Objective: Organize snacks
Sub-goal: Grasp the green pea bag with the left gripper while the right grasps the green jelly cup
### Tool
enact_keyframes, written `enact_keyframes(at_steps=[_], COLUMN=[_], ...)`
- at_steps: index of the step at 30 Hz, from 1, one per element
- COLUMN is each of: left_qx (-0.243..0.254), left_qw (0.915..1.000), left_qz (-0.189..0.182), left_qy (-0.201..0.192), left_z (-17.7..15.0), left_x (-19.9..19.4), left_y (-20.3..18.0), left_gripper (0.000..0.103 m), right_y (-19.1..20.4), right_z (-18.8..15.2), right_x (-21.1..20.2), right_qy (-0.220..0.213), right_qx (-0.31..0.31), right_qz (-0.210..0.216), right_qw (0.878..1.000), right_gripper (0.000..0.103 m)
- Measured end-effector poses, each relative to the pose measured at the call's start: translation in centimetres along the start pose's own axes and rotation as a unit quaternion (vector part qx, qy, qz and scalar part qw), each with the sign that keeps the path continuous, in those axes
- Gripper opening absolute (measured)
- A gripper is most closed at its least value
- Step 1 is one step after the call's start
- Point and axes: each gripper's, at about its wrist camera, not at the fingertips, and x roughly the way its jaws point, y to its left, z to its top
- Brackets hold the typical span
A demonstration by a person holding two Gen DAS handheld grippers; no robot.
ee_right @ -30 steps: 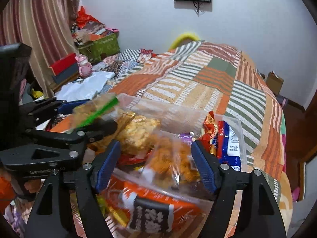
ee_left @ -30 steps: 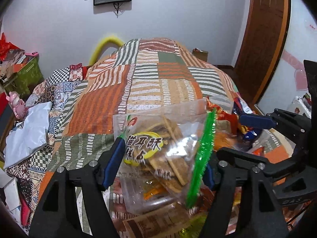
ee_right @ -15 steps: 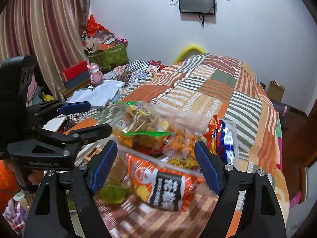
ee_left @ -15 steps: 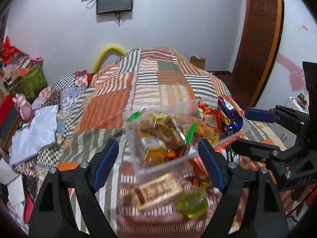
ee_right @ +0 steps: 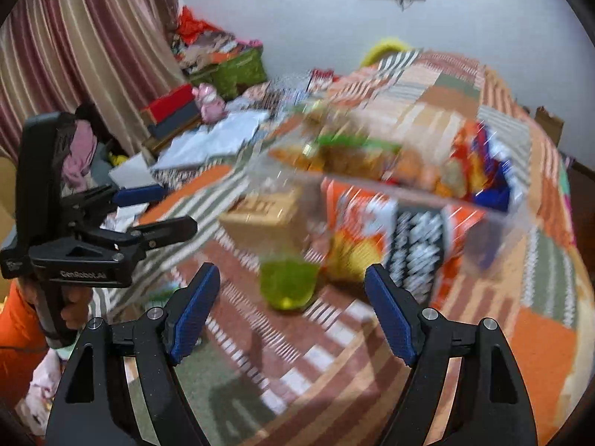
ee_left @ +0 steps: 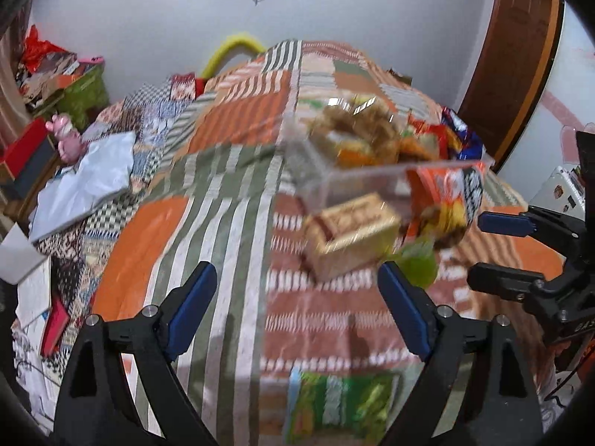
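Note:
A clear plastic bin [ee_left: 357, 180] [ee_right: 282, 178] full of snack bags stands on the patchwork bedspread. In front of it lie a tan snack box [ee_left: 349, 238] [ee_right: 267, 219], an orange chip bag [ee_left: 442, 193] [ee_right: 386, 238] and a green jelly cup [ee_left: 418, 265] [ee_right: 288, 282]. A green snack packet [ee_left: 342, 405] lies near the bed's front edge. My left gripper [ee_left: 297, 312] is open and empty, well short of the bin. My right gripper [ee_right: 290, 312] is open and empty, just before the jelly cup. Both views are motion-blurred.
The bedspread [ee_left: 223, 204] covers the bed. To the left lie a white bag [ee_left: 85, 182], papers, a pink toy [ee_left: 65, 141], a green box [ee_left: 83, 91] and red boxes. A wooden door [ee_left: 509, 63] stands at right. Striped curtains [ee_right: 85, 48] hang at left.
Both grippers have pulled back from the bin. The left gripper let go of the clear cracker bag, which now lies in the bin. A green packet has come into view at the front.

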Motion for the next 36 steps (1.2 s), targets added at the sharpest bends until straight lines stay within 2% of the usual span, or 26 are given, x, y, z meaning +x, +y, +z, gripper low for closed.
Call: enact_keyframes(at_steps=[6,9,14,17,19,21,30,36], left_qx=[-0.006,-0.013,-0.011,-0.012,-0.015,-0.015,-0.008,0.006], left_qw=[0.9997,0.9995,0.9996,0.9995,0.9994,0.9993,0.9982,0.9953], left_qz=[0.004,0.003,0.003,-0.004,-0.010,-0.012,-0.031,-0.055], left_qy=[0.022,0.027,0.027,0.029,0.031,0.032,0.051,0.079], left_z=[-2.4,-3.4,-4.4,-4.9,-5.2,-5.5,-7.1,-8.5], left_x=[0.4,0.5,0.2,0.0,-0.1,-0.3,-0.9,-0.6], left_y=[0.9,1.4,1.6,1.7,1.7,1.6,-0.1,-2.2], left_gripper=[0.089,0.089,0.089,0.089,0.089,0.089,0.089,0.089], right_y=[1.1,1.4,1.6,1.5,1.6,1.3,1.3,1.2], right_z=[-0.1,0.0,0.3,0.5,0.6,0.6,-0.6,-1.6], right_x=[3.3,4.8,5.6,6.3,6.9,7.3,5.2,3.4], right_qy=[0.039,0.056,0.061,0.069,0.077,0.085,0.075,0.058], right_qx=[-0.009,-0.008,-0.002,0.005,0.002,0.004,0.008,0.012], right_qz=[0.012,0.013,-0.003,-0.017,-0.030,-0.037,-0.016,-0.004], right_qw=[0.999,0.998,0.998,0.997,0.997,0.996,0.997,0.998], right_gripper=[0.078,0.074,0.073,0.063,0.051,0.045,0.043,0.043])
